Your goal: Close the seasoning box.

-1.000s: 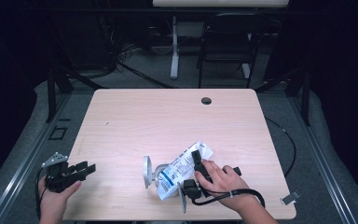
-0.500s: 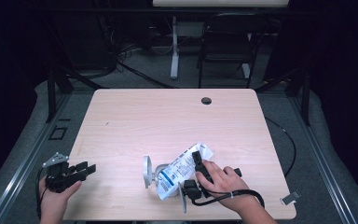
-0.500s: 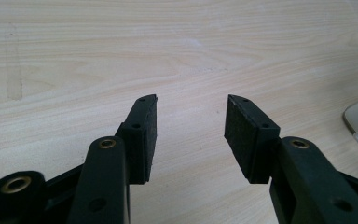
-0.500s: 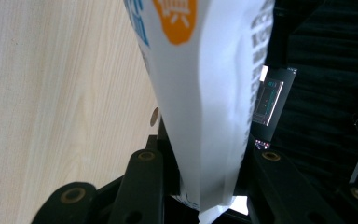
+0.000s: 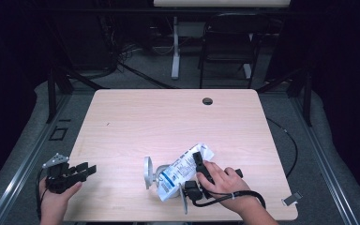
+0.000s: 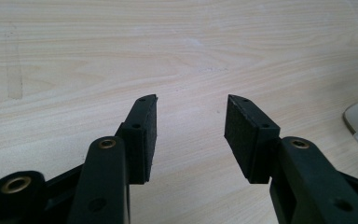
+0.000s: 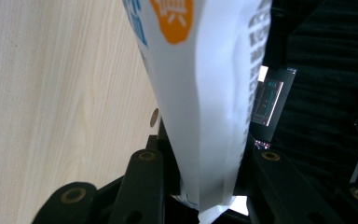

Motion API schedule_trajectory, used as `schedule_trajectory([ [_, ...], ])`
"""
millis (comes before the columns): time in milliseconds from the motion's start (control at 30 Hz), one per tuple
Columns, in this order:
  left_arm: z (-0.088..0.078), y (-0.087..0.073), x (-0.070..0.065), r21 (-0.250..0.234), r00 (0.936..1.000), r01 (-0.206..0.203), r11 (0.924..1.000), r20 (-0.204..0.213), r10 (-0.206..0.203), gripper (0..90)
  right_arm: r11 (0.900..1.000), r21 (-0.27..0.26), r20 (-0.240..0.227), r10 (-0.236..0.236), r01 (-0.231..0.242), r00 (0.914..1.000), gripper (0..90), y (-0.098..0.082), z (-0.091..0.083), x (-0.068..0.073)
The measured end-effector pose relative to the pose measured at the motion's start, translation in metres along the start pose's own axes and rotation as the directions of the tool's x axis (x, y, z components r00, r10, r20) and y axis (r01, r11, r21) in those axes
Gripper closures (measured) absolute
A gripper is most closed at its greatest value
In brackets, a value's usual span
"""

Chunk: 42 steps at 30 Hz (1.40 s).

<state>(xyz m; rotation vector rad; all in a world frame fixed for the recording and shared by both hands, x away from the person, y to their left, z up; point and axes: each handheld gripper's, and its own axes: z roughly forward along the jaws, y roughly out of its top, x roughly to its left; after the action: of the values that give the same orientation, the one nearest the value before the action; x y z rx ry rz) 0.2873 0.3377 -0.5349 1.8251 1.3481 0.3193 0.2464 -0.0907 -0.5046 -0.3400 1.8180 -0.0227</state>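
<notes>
The right gripper point(image 5: 198, 169) had its jaws clenched on a white printed pouch point(image 5: 180, 171), which lay near the table's point(image 5: 168, 117) front edge, right of centre, beside a small clear stand point(image 5: 148, 172). The left gripper point(image 5: 82, 170) hung at the front left corner, jaws released with bare wood between them. The whole far half of the tabletop stood open, up to the cable hole point(image 5: 207, 101).

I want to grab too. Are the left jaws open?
Open: the left gripper shows a bare gap over the table.
</notes>
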Motion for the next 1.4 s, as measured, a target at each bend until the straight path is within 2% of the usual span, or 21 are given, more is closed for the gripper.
schedule_trajectory([
  [167, 0.001, -0.001, 0.0, -0.011, 1.0, 0.004, 0.9999, -0.004, -0.005, 54.5, 1.0, 0.013, -0.021, 0.027, -0.027, 0.9994, 75.0, 0.0, -0.001, 0.001],
  [367, 0.001, -0.001, 0.001, -0.005, 1.0, 0.005, 1.0, -0.003, -0.005, 54.5, 0.999, 0.002, -0.03, 0.052, -0.052, 0.9982, 77.5, 0.001, -0.003, 0.002],
  [400, 0.001, -0.001, 0.001, 0.002, 1.0, 0.004, 1.0, -0.004, -0.004, 54.5, 0.997, -0.017, -0.036, 0.071, -0.072, 0.9968, 77.7, 0.001, -0.002, 0.003],
  [467, 0.002, -0.001, 0.001, -0.008, 0.9999, 0.008, 0.9999, -0.007, -0.008, 54.5, 0.997, -0.018, -0.039, 0.071, -0.071, 0.9968, 78.3, 0.001, -0.003, 0.004],
  [500, 0.001, -0.001, 0.001, 0.006, 1.0, 0.005, 1.0, -0.005, -0.005, 54.5, 0.997, -0.018, -0.039, 0.075, -0.075, 0.9964, 78.6, 0.001, -0.003, 0.004],
  [700, 0.001, -0.001, 0.002, 0.008, 1.0, 0.004, 1.0, -0.006, -0.004, 54.5, 0.996, -0.012, -0.043, 0.086, -0.087, 0.9954, 81.1, 0.0, -0.004, 0.005],
  [767, 0.002, -0.001, 0.001, 0.008, 1.0, 0.005, 1.0, -0.006, -0.005, 54.5, 0.993, -0.022, -0.05, 0.112, -0.113, 0.9924, 81.9, -0.001, -0.004, 0.006],
  [800, 0.002, -0.001, 0.001, 0.01, 1.0, 0.004, 0.9999, -0.006, -0.004, 54.5, 0.993, -0.022, -0.05, 0.112, -0.113, 0.9924, 81.9, -0.001, -0.004, 0.006],
  [833, 0.002, -0.002, 0.001, 0.01, 1.0, 0.004, 0.9999, -0.006, -0.004, 54.4, 0.995, 0.001, -0.047, 0.098, -0.098, 0.9941, 82.1, -0.001, -0.006, 0.005],
  [867, 0.002, -0.002, 0.001, 0.01, 1.0, 0.003, 0.9999, -0.006, -0.003, 54.4, 0.991, -0.023, -0.055, 0.129, -0.13, 0.9901, 82.2, -0.003, -0.005, 0.007],
  [1067, 0.003, -0.002, 0.001, 0.005, 0.9999, 0.004, 1.0, -0.009, -0.004, 54.3, 0.985, -0.015, -0.059, 0.171, -0.173, 0.9834, 83.1, -0.006, -0.006, 0.009],
  [1167, 0.004, -0.002, 0.001, 0.001, 0.9999, 0.005, 1.0, -0.012, -0.005, 54.2, 0.975, -0.026, -0.071, 0.218, -0.22, 0.9734, 83.2, -0.008, -0.006, 0.01],
  [1200, 0.004, -0.002, 0.001, 0.001, 0.9999, 0.004, 1.0, -0.012, -0.004, 54.2, 0.968, -0.031, -0.08, 0.247, -0.25, 0.9658, 83.2, -0.009, -0.005, 0.011],
  [1300, 0.004, -0.003, 0.001, 0.001, 0.9999, 0.006, 1.0, -0.013, -0.006, 54.3, 0.962, -0.022, -0.084, 0.27, -0.273, 0.9592, 83.3, -0.01, -0.006, 0.01],
  [1367, 0.004, -0.003, 0.001, 0.002, 0.9999, 0.006, 1.0, -0.014, -0.006, 54.3, 0.951, -0.027, -0.092, 0.305, -0.309, 0.9479, 83.3, -0.011, -0.006, 0.011],
  [1400, 0.004, -0.003, 0.001, 0.002, 0.9999, 0.007, 1.0, -0.014, -0.007, 54.2, 0.952, -0.016, -0.091, 0.303, -0.306, 0.9485, 83.4, -0.012, -0.008, 0.01],
])
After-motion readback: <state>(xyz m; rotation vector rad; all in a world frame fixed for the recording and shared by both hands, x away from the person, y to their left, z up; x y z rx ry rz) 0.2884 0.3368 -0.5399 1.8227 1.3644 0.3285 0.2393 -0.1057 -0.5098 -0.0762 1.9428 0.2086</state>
